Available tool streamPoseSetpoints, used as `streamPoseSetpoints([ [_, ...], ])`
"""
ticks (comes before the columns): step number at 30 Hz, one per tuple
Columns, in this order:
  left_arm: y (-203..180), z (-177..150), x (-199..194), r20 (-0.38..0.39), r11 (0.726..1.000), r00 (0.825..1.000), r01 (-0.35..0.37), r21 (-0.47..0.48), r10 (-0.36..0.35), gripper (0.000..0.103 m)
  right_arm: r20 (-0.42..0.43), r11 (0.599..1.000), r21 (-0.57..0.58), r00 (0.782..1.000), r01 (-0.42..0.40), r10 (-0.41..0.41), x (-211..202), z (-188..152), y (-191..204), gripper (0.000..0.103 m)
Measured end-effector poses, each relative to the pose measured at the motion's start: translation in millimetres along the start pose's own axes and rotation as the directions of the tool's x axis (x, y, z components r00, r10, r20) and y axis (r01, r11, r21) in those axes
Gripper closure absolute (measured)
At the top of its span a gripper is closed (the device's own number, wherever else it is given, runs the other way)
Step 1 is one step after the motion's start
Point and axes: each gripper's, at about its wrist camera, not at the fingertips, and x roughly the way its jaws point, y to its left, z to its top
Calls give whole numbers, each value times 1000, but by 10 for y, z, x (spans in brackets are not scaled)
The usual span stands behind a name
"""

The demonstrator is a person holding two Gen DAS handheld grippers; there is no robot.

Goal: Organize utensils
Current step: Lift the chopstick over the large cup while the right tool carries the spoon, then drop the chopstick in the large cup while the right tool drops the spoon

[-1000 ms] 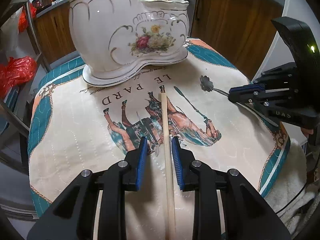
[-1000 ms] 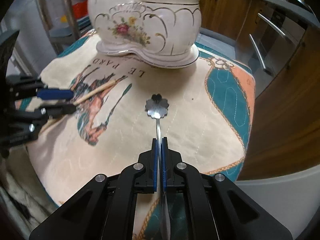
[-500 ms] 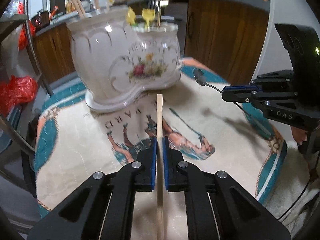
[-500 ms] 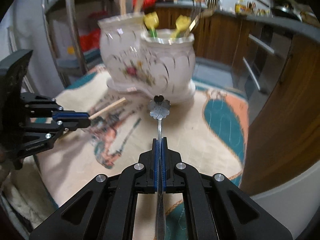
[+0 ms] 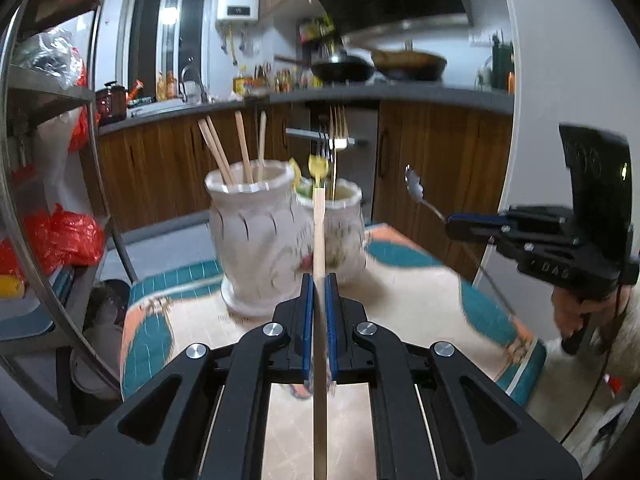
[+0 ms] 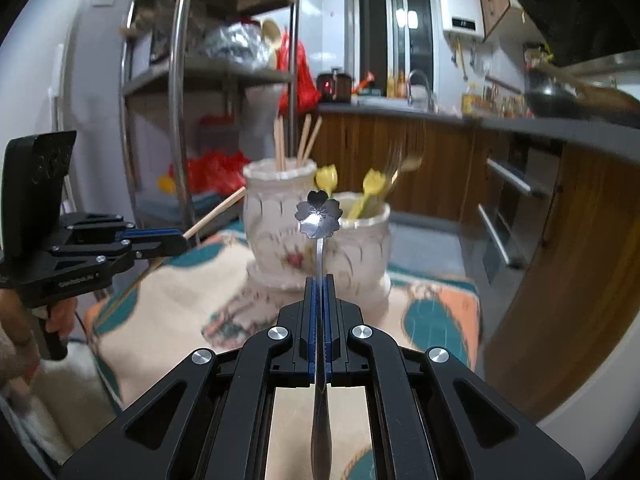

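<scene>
My left gripper (image 5: 319, 280) is shut on a wooden chopstick (image 5: 319, 232), held above the table and pointing at the white ceramic holder (image 5: 256, 240). Its tall compartment holds several chopsticks (image 5: 240, 148); the lower compartment (image 5: 344, 228) holds yellow spoons and forks. My right gripper (image 6: 319, 280) is shut on the handle of a metal spoon (image 6: 319, 214) with a flower-shaped bowl, raised in front of the holder (image 6: 280, 236). Each gripper shows in the other's view: the right gripper (image 5: 452, 222) with the spoon (image 5: 416, 190), the left gripper (image 6: 182, 236) with the chopstick (image 6: 218, 210).
The table carries a cream and teal printed cloth (image 5: 420, 292). A metal shelf rack (image 6: 180, 80) with red bags stands to the left. Wooden cabinets (image 5: 432, 160) and a counter with pans lie behind. A person's hand (image 5: 568, 312) grips the right tool.
The left gripper closed on the chopstick and lifted it off the cloth. The right gripper raised the spoon as well. Both tilted up toward level, bringing the kitchen into view.
</scene>
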Motion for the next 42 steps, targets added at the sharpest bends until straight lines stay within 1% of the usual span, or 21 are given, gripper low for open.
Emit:
streamPoseSetpoints([
  [4,95,184,-111,78,999,997,22,-32,-19,97,37,1000,8,999,-11,10,-3,131,11,99],
  [6,125,291,-138,104,999,994,14,-40,-10,97,56,1000,19,998,-23,22,21,219,-10,99],
  [10,294,607,-46,175,997,984,26,-77,-12,97,113,998,52,993,-43,37,123,504,-85,99],
  [13,461,853,64,230,990,972,67,-125,-37,97,149,994,91,988,-55,41,265,726,-193,99],
  [15,556,1002,142,267,985,963,84,-149,-42,97,162,990,124,986,-66,45,373,860,-278,99],
  [19,732,1208,294,341,976,940,88,-197,-16,97,218,979,184,975,-90,48,570,1081,-436,99],
  [21,787,1273,415,369,972,929,77,-222,11,97,242,970,221,969,-99,44,677,1139,-509,99],
  [23,797,1293,526,386,971,922,59,-232,36,97,264,961,254,964,-106,37,770,1170,-564,99],
  [26,763,1283,727,401,973,911,4,-231,92,97,283,951,294,959,-92,6,964,1172,-629,99],
  [28,737,1266,815,404,972,908,-9,-237,107,97,286,951,300,958,-72,-18,1059,1153,-643,99],
  [29,714,1243,853,407,971,905,-29,-236,126,97,288,951,302,957,-61,-30,1120,1125,-647,99],
  [30,730,1255,902,407,972,904,-37,-231,131,97,288,952,302,957,-52,-40,1153,1108,-648,99],
  [32,686,1210,947,415,974,897,-68,-216,155,97,288,955,297,955,-24,-66,1232,1052,-635,99],
  [33,669,1189,965,417,976,896,-73,-204,154,97,290,956,293,954,-16,-73,1248,1033,-630,99],
  [38,569,1049,956,400,984,906,-84,-155,140,97,283,973,228,955,26,-92,1298,909,-513,99],
  [42,571,901,912,362,983,921,-89,-159,142,97,274,974,224,957,34,-96,1297,806,-504,99],
])
